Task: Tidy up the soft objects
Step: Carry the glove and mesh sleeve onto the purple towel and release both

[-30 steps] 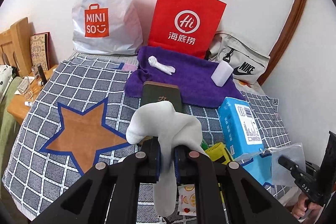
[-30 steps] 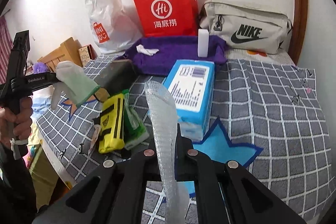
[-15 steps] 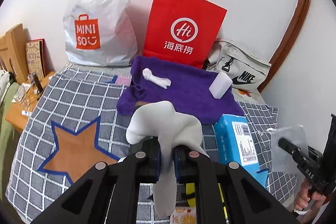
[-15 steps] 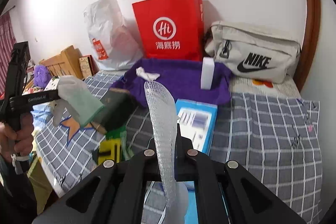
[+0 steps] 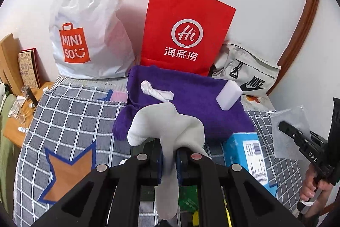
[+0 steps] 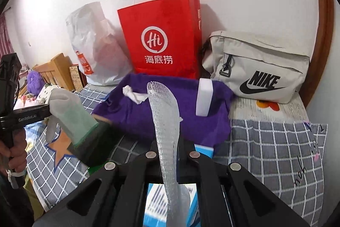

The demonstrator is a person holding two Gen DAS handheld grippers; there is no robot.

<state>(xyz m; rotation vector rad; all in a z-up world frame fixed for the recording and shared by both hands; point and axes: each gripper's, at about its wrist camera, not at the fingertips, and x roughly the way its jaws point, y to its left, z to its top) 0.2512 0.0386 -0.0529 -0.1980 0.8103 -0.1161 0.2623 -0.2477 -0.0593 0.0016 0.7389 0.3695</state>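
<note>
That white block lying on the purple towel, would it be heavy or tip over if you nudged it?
The white block looks like a foam sponge, so probably light. It lies flat on the soft purple towel, so it would likely slide or drag rather than roll.

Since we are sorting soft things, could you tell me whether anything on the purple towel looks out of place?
The white foam block stands out: it is a stiff-looking slab, beside a knotted white cloth on the towel.
</note>
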